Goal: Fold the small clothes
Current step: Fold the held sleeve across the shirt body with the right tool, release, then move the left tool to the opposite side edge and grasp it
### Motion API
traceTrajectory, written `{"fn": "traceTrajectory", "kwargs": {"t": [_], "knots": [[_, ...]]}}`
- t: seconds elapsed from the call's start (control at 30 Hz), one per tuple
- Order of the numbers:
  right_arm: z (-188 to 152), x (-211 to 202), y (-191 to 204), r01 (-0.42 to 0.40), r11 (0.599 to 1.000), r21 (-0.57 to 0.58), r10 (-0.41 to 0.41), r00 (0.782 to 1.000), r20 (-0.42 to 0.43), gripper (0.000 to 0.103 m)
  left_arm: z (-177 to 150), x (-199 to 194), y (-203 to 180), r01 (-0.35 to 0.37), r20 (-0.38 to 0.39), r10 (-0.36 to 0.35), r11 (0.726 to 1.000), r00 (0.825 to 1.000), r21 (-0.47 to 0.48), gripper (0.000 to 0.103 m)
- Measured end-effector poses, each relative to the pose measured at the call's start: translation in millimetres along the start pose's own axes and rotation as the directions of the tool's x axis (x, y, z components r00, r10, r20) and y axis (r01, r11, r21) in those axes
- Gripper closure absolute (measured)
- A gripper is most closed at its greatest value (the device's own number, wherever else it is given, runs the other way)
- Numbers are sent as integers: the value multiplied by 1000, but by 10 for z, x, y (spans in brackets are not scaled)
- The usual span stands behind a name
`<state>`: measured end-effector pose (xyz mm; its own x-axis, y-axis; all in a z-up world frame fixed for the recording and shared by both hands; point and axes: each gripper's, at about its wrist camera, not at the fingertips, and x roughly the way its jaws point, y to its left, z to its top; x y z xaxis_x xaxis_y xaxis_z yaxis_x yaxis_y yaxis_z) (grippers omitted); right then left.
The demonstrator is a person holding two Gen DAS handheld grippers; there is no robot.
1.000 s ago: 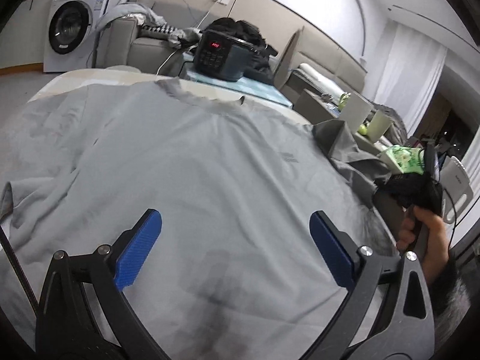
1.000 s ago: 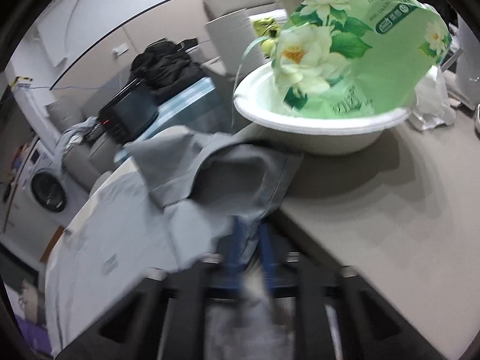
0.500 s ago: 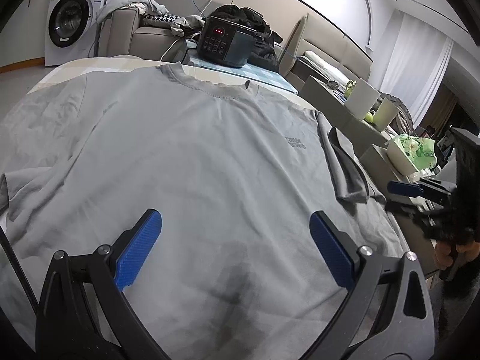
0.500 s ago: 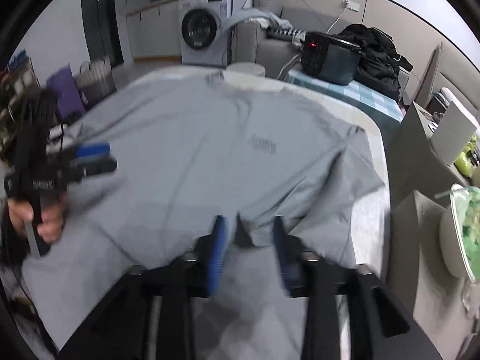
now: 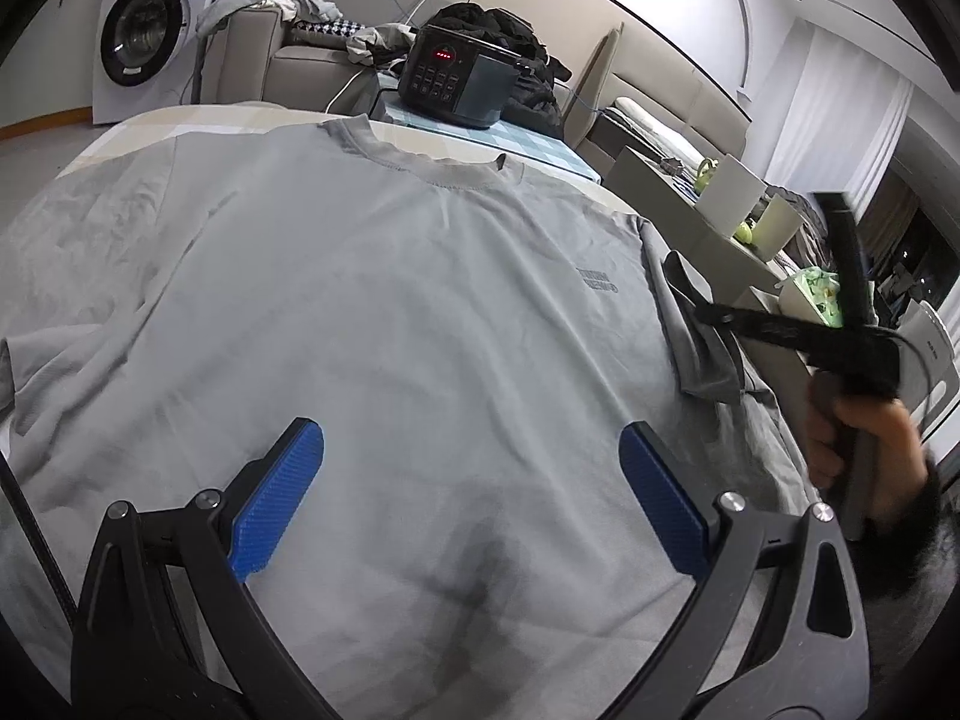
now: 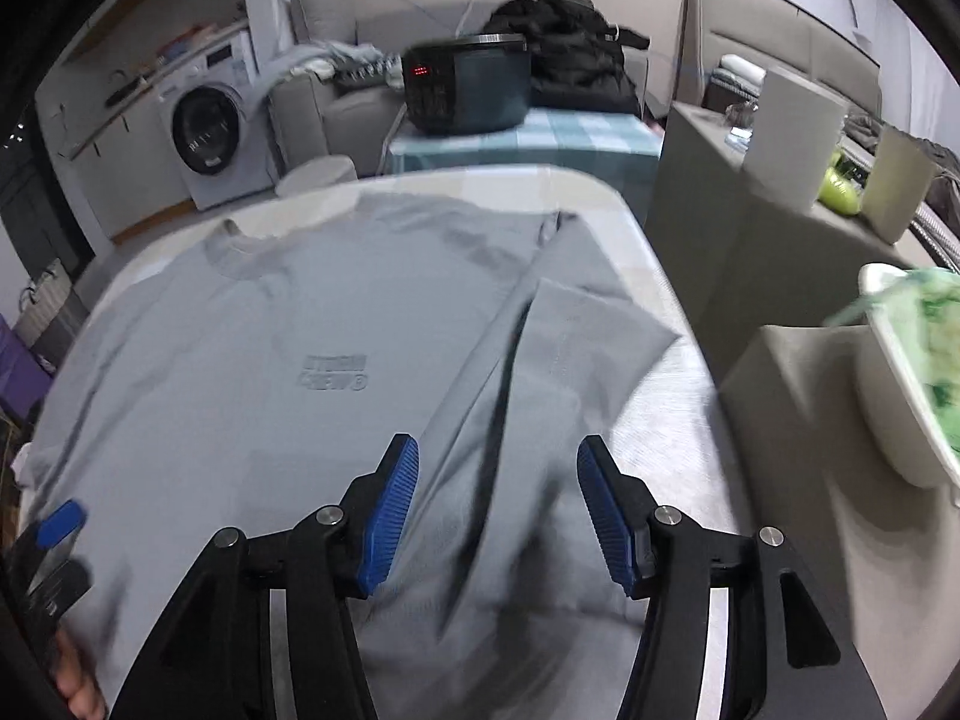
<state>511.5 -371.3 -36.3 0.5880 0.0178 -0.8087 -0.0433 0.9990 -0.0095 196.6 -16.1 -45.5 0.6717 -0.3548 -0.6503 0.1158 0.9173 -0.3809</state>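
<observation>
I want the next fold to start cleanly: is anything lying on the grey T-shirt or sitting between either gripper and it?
Nothing visible does. The grey T-shirt lies flat with only its own right sleeve folded over it. The left gripper and right gripper, its jaws opening, hang empty above bare cloth.

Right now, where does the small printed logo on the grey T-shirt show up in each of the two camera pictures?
Left wrist view: the logo sits right of centre, upside down, on the grey T-shirt, near the folded-in sleeve.
Right wrist view: the logo lies left of centre, above and left of the blue pads.
Shared landmark: the dark cooker with red digits, beyond the collar in both views.
</observation>
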Motion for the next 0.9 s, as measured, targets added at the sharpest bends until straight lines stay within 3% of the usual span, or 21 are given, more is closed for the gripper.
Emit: {"fn": "traceTrajectory", "kwargs": {"t": [0.03, 0.07, 0.17, 0.27, 0.43, 0.5, 0.57, 0.63, 0.67, 0.77, 0.8, 0.9], "knots": [[15, 69, -10, 5, 1000, 7, -5, 1000, -22, 59, 1, -1, 10, 3, -2, -3, 1000, 1000, -6, 5], [10, 125, -16, 2, 1000, 18, -1, 999, -37, 79, 2, -4, 13, 3, -2, -3, 1000, 1000, -8, 5], [19, 85, -45, 1, 1000, 28, 0, 1000, -12, 98, 12, -6, 13, 2, -1, -2, 1000, 1000, -10, 5], [56, -98, -21, -31, 999, 34, 28, 998, 62, 99, 12, -7, -9, 0, -1, 0, 1000, 1000, 2, 5], [420, -359, 337, -213, 977, -5, 212, 970, 123, 99, 15, -21, -49, 0, -1, 1, 1000, 1000, 27, 5], [523, -365, 629, -325, 943, -69, 331, 940, 89, 99, 20, -26, -30, 1, 0, -1, 1000, 1000, 17, 5], [562, -275, 925, -404, 909, -99, 406, 914, -6, 84, 23, -36, 0, 7, 1, -7, 1000, 1000, 3, 5], [537, -267, 1083, -478, 871, -114, 477, 878, -38, 82, 24, -28, 24, 9, -2, -9, 1000, 1000, -7, 5], [518, -295, 1093, -478, 869, -126, 479, 878, -24, 79, 31, -28, 40, 8, -3, -8, 1000, 1000, -16, 5], [405, -375, 948, -335, 933, -131, 345, 936, 66, 67, 38, -11, 58, 8, -6, -8, 1000, 1000, -27, 5], [319, -373, 827, -284, 953, -108, 292, 954, 68, 67, 43, -13, 56, 8, -6, -8, 1000, 1000, -26, 5], [62, -259, 587, -251, 967, -49, 251, 968, -13, 67, 44, -3, 41, 5, -8, -6, 1000, 1000, -19, 5]]}}
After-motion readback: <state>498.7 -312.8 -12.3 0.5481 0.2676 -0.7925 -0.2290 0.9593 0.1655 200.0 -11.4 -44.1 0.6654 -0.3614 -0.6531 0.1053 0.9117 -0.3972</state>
